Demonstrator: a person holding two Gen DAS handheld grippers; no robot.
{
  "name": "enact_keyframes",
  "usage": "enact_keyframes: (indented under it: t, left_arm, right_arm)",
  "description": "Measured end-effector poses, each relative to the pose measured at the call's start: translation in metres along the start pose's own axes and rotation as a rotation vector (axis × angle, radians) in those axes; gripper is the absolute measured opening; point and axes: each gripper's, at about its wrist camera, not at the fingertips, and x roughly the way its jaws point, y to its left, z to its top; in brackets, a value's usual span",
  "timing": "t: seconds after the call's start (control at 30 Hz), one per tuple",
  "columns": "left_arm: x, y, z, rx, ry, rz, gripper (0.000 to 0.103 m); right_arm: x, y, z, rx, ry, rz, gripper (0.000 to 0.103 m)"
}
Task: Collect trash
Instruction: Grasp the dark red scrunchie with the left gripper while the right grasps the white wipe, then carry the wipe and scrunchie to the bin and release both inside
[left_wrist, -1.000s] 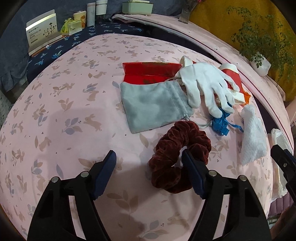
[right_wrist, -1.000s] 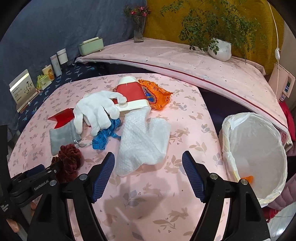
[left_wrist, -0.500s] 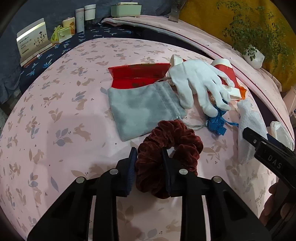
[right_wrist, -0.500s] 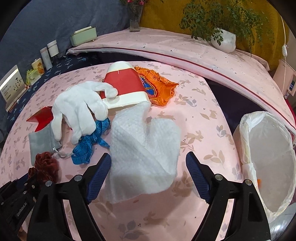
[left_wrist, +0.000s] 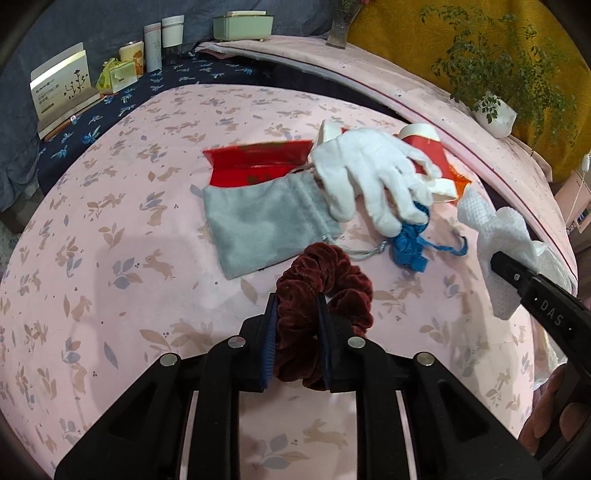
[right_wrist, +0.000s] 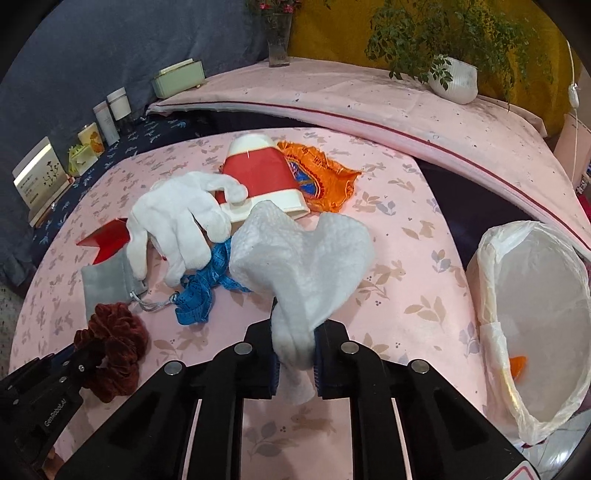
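Note:
My left gripper (left_wrist: 296, 325) is shut on a dark red velvet scrunchie (left_wrist: 325, 280), which rests on the pink table cloth (left_wrist: 110, 258); the scrunchie also shows in the right wrist view (right_wrist: 110, 332). My right gripper (right_wrist: 294, 347) is shut on a white paper towel (right_wrist: 303, 258), which bunches up above its jaws; the towel also shows in the left wrist view (left_wrist: 498, 236). A bin lined with a white bag (right_wrist: 532, 317) stands at the table's right edge with an orange scrap (right_wrist: 517, 365) inside.
On the table lie a white glove (right_wrist: 177, 221), a grey pouch (left_wrist: 262, 221), a red card (left_wrist: 255, 166), a blue tape measure (right_wrist: 203, 288), a red and white cup (right_wrist: 262, 177) and an orange wrapper (right_wrist: 321, 177). Boxes and jars (left_wrist: 110, 70) stand at the back left, a potted plant (right_wrist: 450, 77) at the back right.
Both grippers went from open to shut. The left closed on the scrunchie about half a second ago. The right moved forward and closed on the paper towel, lifting and bunching it.

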Motion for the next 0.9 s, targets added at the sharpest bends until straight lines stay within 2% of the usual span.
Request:
enact_keyframes:
  t: [0.3,0.57,0.9]
  left_arm:
    - [-0.034,-0.049,0.009,0.059,-0.065,-0.037,0.017]
    - [-0.057,-0.111,0.012,0.135,-0.105,-0.103,0.017]
    - [-0.072,-0.184,0.008,0.23,-0.12,-0.181,0.017]
  right_arm:
    - [-0.054,-0.029,0.014,0.015,-0.092,0.0,0.013]
    - [-0.08,-0.071,0.014,0.042,-0.125,-0.036,0.013]
    - [-0.096,-0.137,-0.003,0.13,-0.136,-0.101,0.013]
